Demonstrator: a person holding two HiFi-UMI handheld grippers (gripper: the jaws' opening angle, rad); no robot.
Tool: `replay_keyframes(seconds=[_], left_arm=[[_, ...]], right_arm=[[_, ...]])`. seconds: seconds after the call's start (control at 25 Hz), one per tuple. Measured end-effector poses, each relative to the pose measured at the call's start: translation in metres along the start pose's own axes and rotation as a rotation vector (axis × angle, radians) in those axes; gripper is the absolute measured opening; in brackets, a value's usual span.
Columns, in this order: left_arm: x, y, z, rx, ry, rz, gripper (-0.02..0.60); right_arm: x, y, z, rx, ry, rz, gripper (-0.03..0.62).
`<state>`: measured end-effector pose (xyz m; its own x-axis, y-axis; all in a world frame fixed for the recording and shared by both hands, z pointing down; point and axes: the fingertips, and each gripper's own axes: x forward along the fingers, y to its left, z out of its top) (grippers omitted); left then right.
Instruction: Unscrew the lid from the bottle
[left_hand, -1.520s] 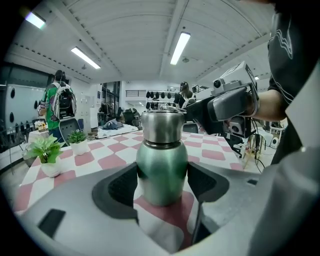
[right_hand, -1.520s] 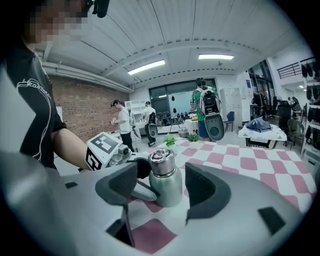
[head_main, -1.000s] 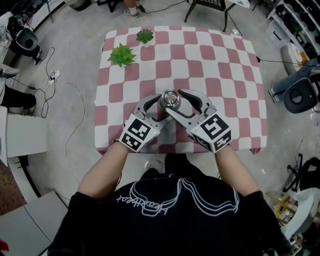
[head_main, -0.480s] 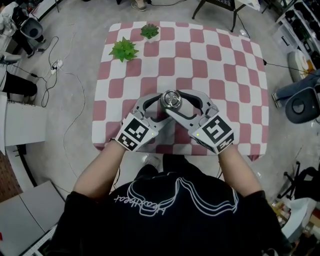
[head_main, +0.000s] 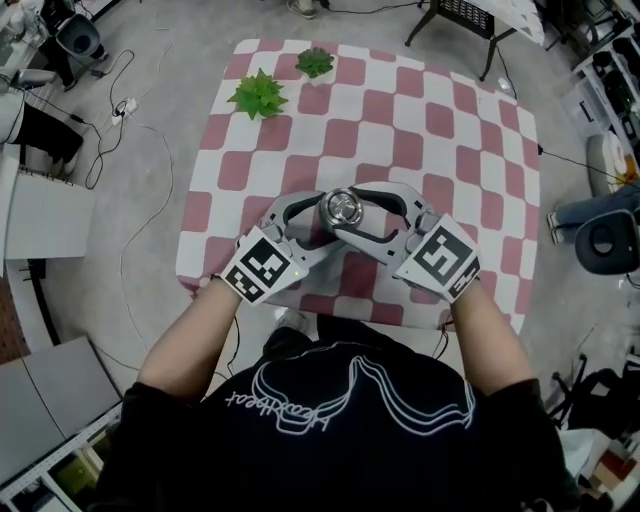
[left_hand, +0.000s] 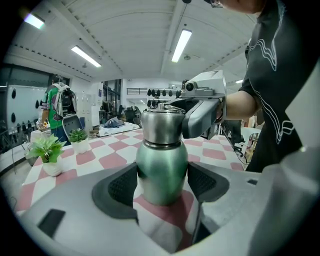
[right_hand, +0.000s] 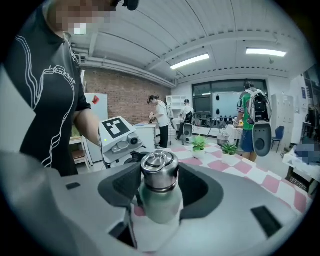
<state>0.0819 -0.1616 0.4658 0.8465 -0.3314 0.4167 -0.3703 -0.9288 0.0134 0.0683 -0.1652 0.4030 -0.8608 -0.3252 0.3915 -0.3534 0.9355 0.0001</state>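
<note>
**One bottle, two tools on it, lid still seated**

I have a single green bottle (left_hand: 161, 170) standing upright on the pink-and-white checked table (head_main: 440, 130), and I place everything else from that bottle. It carries one silver lid (right_hand: 159, 172) with a ring handle on top, and the lid sits down on the neck.

Both of my tools are at the bottle, one from either side. The left tool (left_hand: 161, 186) is the lower one. Its two dark pads press against the rounded green body on opposite sides, so it is clamped on the bottle. The right tool (right_hand: 159, 186) sits higher and comes in from the bottle's right. Its two pads bracket the silver lid and rest against it, so it grips the lid at a fairly wide opening.

I count two small potted plants (head_main: 259, 96), each in a white pot. Both stand beyond the bottle and off to its left, well apart from it and near each other. The table edge closest to me lies just behind the bottle.
</note>
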Motion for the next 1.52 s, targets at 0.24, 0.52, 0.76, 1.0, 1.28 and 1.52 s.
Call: replay_keyframes(seconds=[0.24, 0.52, 0.76, 1.0, 1.28, 1.52], left_arm=[[0.0002, 0.0003, 0.0003, 0.002, 0.004, -0.003, 0.318], [-0.0002, 0.0000, 0.0004, 0.008, 0.016, -0.015, 0.318], [0.0003, 0.0004, 0.0003, 0.024, 0.002, -0.046, 0.318], [-0.0005, -0.0004, 0.0007, 0.040, -0.015, -0.105, 0.318], [-0.0009, -0.0007, 0.0015, 0.028, -0.023, -0.105, 0.318], [0.0000, -0.0012, 0.0014, 0.020, -0.006, -0.088, 0.318]], right_arm=[[-0.0003, 0.0018, -0.0004, -0.089, 0.024, 0.150, 0.241], [0.0006, 0.0046, -0.0007, -0.179, 0.051, 0.304, 0.241], [0.0007, 0.0056, -0.0010, -0.220, 0.045, 0.393, 0.241], [0.0008, 0.0070, -0.0003, -0.237, 0.045, 0.413, 0.242], [0.0006, 0.0070, -0.0016, -0.218, 0.072, 0.375, 0.242], [-0.0015, 0.0045, 0.0075, -0.147, -0.007, 0.229, 0.318]])
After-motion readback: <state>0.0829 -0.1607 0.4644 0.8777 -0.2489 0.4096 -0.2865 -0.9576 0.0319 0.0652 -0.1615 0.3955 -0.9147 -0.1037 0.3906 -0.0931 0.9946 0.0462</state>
